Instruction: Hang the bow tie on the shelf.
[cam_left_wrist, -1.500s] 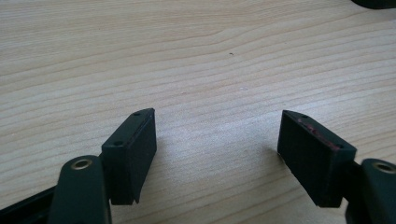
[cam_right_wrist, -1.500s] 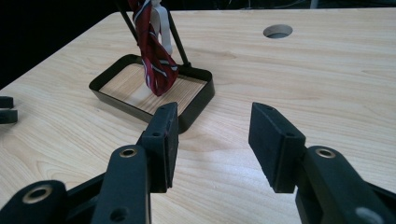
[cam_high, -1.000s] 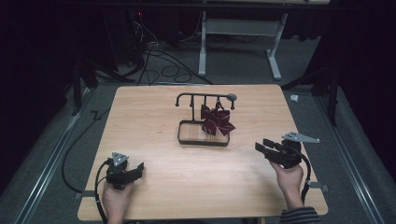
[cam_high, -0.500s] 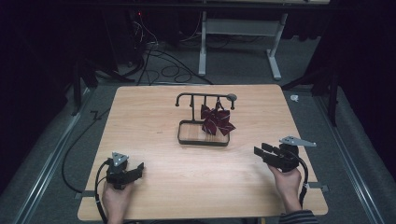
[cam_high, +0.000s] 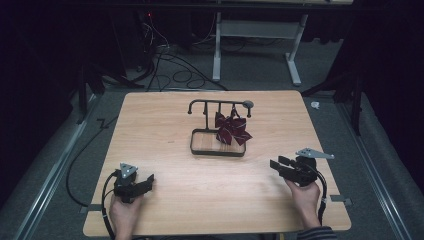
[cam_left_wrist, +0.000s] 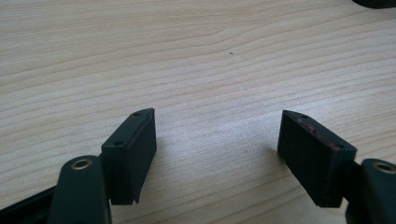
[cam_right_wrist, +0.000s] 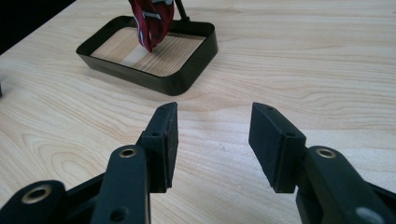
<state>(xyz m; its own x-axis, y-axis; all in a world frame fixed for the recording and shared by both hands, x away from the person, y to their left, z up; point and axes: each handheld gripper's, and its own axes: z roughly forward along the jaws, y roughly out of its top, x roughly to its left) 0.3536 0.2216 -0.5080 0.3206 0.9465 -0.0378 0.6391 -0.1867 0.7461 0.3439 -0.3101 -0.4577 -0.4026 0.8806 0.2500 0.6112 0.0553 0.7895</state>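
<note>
Bow (cam_high: 232, 129) hangs tilted on stand (cam_high: 220, 106).

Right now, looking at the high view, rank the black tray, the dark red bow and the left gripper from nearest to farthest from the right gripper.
1. Black tray: up-left of the right gripper, mid-table.
2. Dark red bow: hanging from the stand's bar above the tray, slightly farther back.
3. Left gripper: across the table, at the near left edge.

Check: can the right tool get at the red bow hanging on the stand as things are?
Probably yes. The right tool is open and empty, aimed toward the stand; bare table lies between. The red bow hangs over the stand's tray, on the side toward that tool.
</note>
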